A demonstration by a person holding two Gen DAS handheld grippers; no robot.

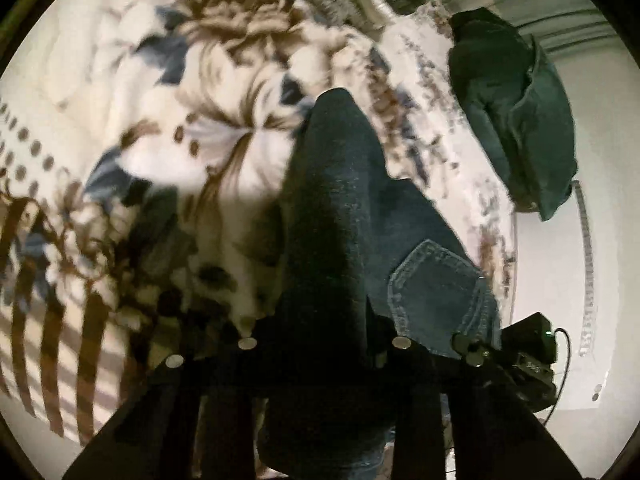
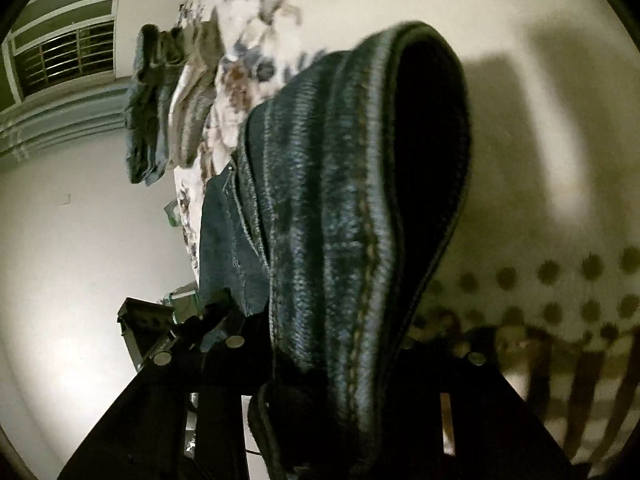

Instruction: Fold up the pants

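Left gripper [image 1: 324, 364]: fingers clamped on a dark fold of the jeans [image 1: 344, 240], which fills the gap between them.
Right gripper [image 2: 340, 380]: fingers clamped on a hem end of the jeans [image 2: 340, 200]; the open leg cuff loops out ahead of the fingertips.
Jeans: dark blue denim, pinched in both grippers and running forward from the left fingers onto the blanket [image 1: 168, 128]; a back pocket [image 1: 436, 284] shows just right of the left fingers.
Blanket: cream with brown and blue flowers, dots and stripes, spread under and beyond both grippers.
Pile [image 1: 516, 120]: folded dark clothes, well ahead and to the right of the left fingers, at the blanket's edge.
Blur: both views are smeared; fine seams are hard to read.
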